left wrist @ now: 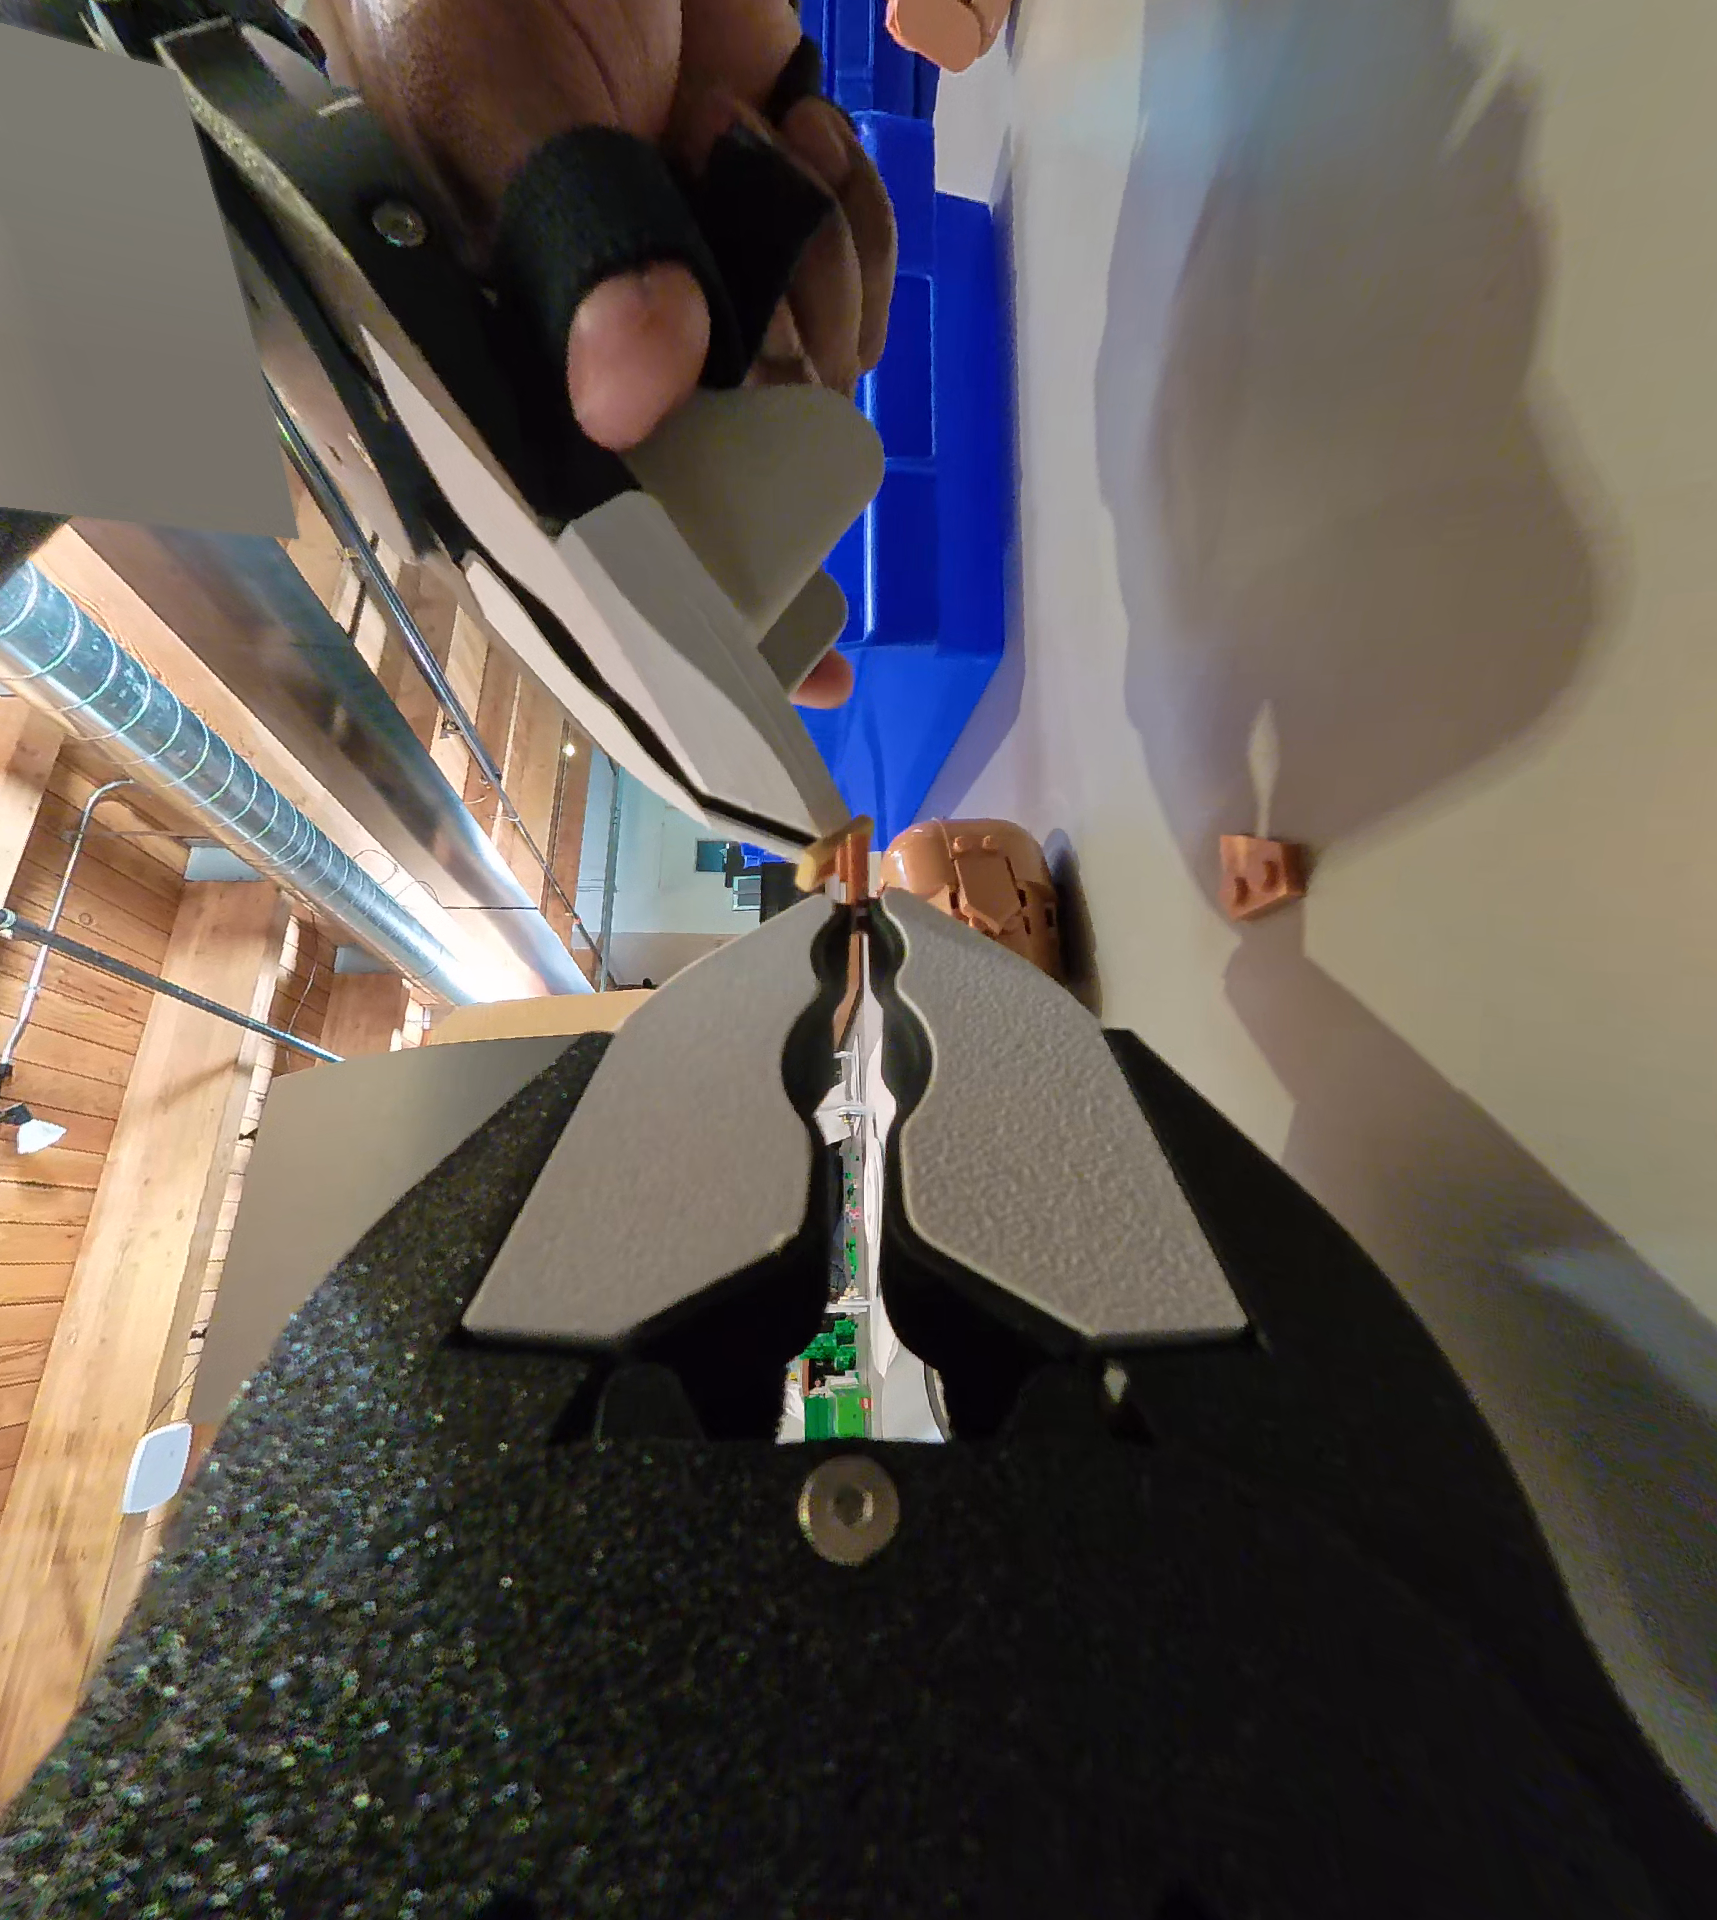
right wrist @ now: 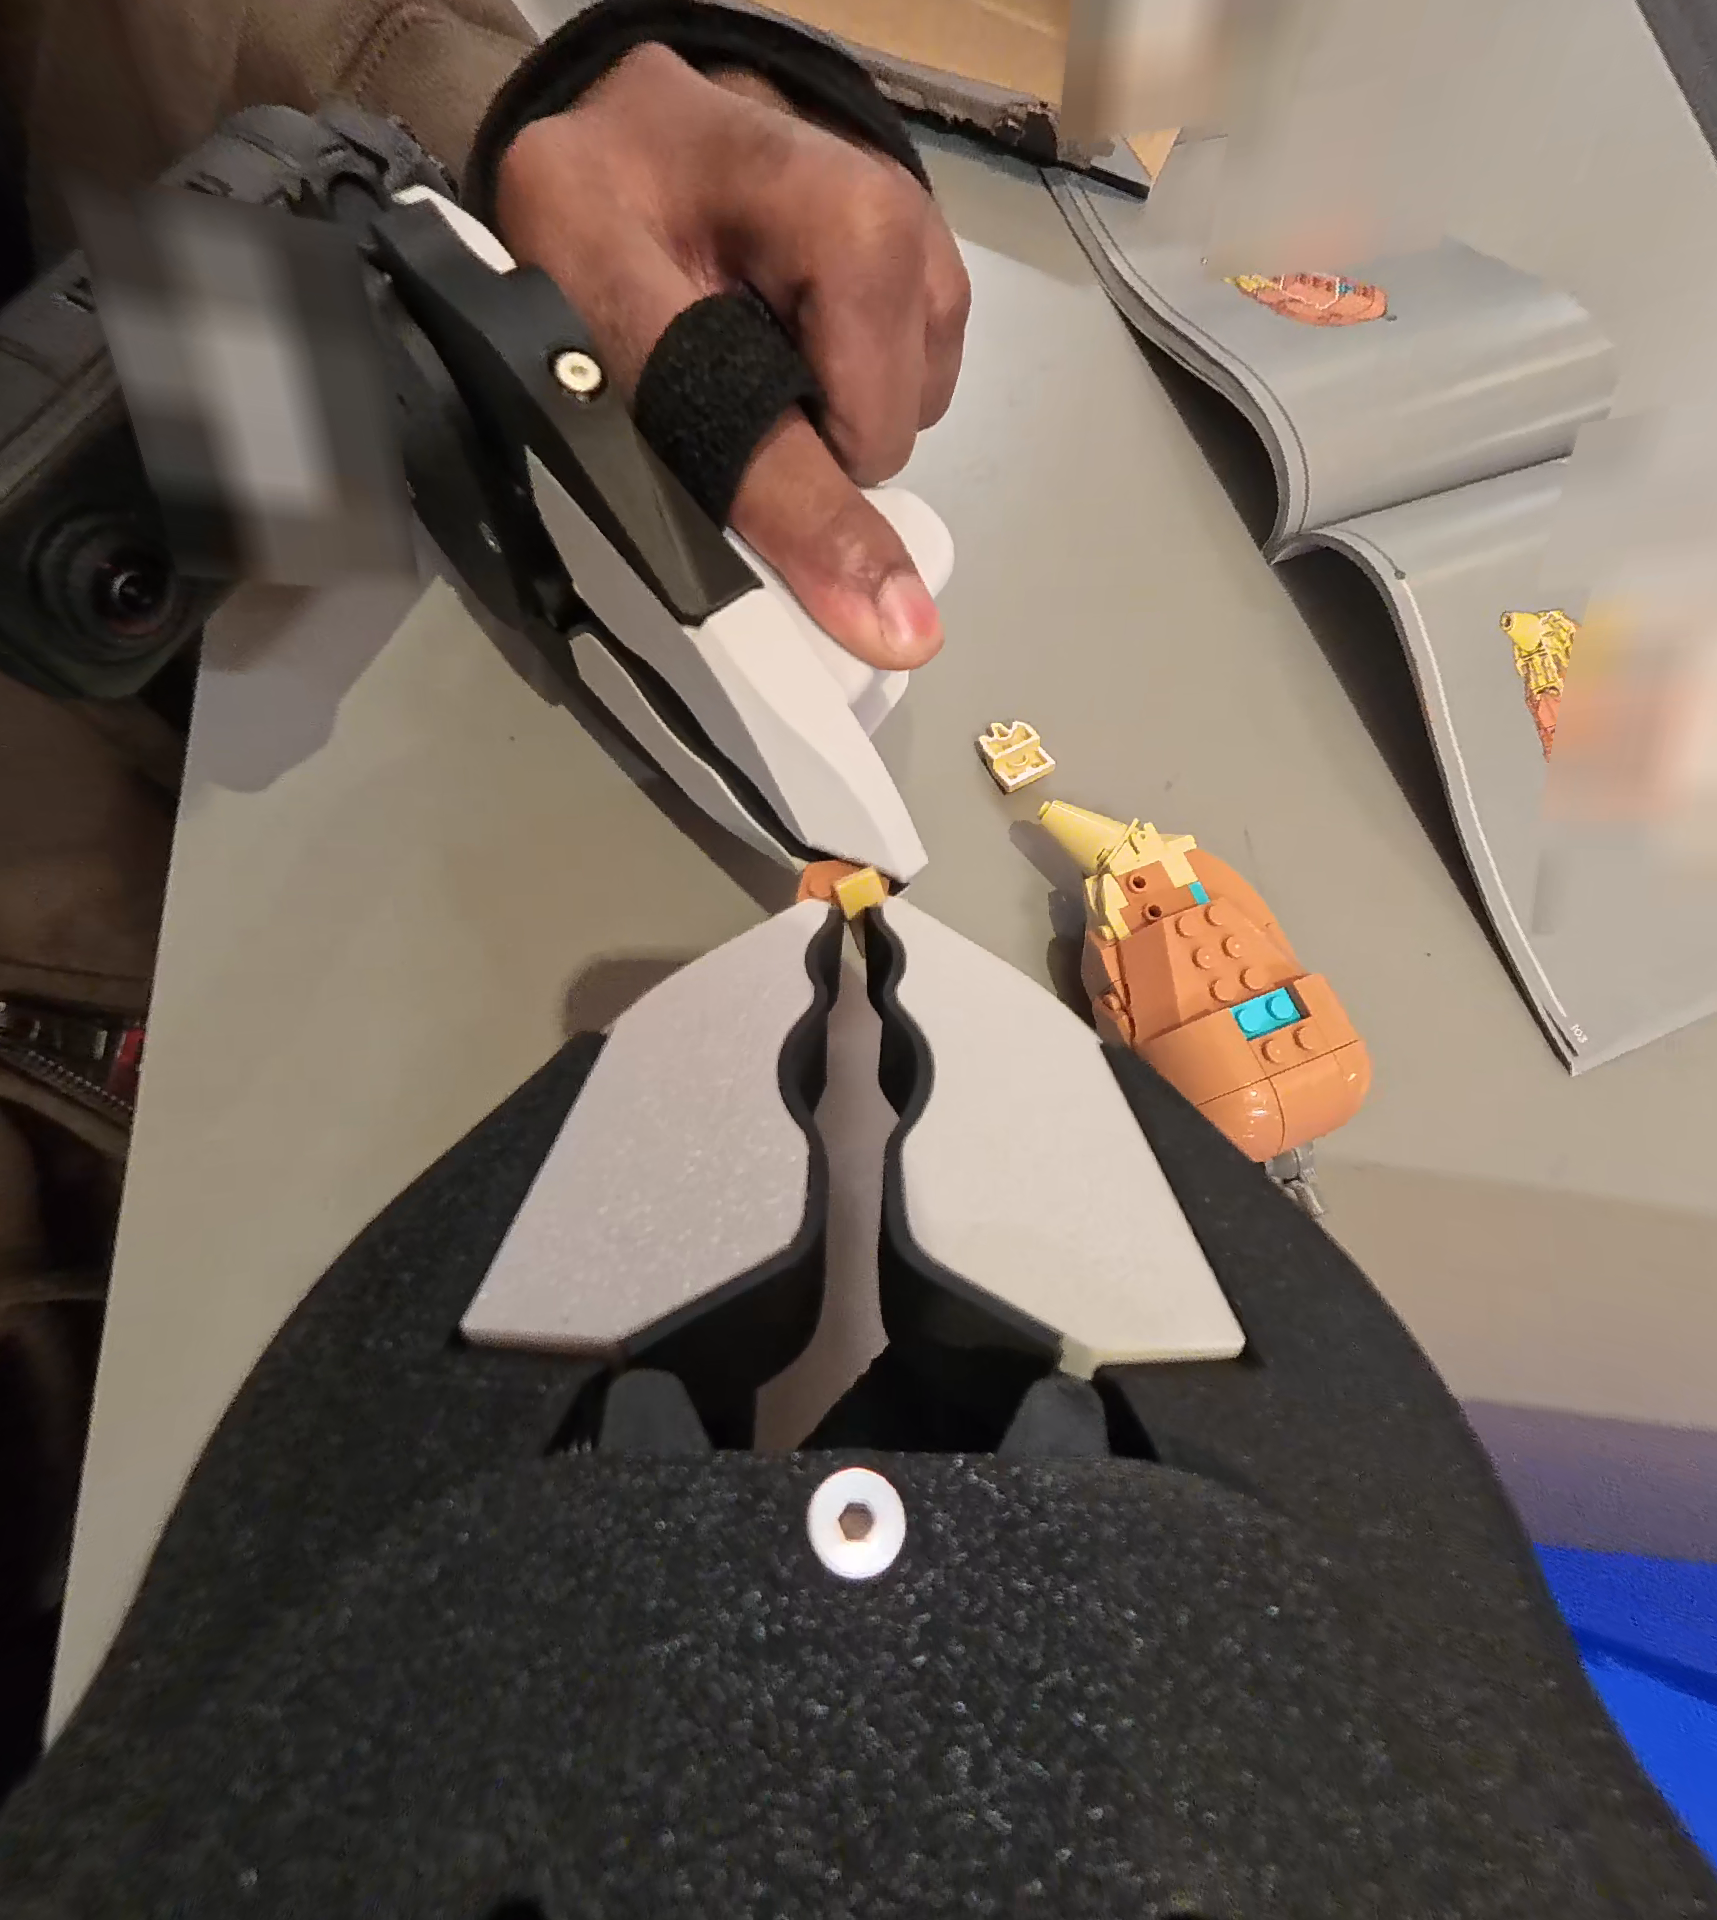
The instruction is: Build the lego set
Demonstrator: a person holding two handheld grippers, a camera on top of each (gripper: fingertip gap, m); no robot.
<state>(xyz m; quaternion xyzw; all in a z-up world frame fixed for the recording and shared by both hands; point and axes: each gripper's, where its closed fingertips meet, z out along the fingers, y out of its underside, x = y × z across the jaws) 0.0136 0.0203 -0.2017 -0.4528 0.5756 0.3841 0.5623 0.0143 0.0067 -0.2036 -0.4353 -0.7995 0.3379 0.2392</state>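
My left gripper [left wrist: 859, 912] is shut on a small orange-brown lego piece [left wrist: 852, 875] at its tips. My right gripper [right wrist: 859, 920] is shut on a small tan piece [right wrist: 856, 891]. The two grippers meet tip to tip above the grey table [right wrist: 480, 831], and the two pieces touch. In the left wrist view the right gripper [left wrist: 812, 831] comes in from the upper left with the tan piece [left wrist: 833, 844]. In the right wrist view the left gripper [right wrist: 869, 871] comes in from the upper left with the orange-brown piece [right wrist: 821, 879]. A part-built orange-brown model [right wrist: 1228, 1018] lies on the table to the right.
A loose tan piece [right wrist: 1015, 756] lies beyond the model. A loose orange-brown plate [left wrist: 1261, 875] lies on the table near the model [left wrist: 979, 883]. An open instruction booklet [right wrist: 1436, 436] lies at the far right. A blue bin [left wrist: 927, 416] stands by the table edge. Both grippers' tips are close together, under 4 cm apart.
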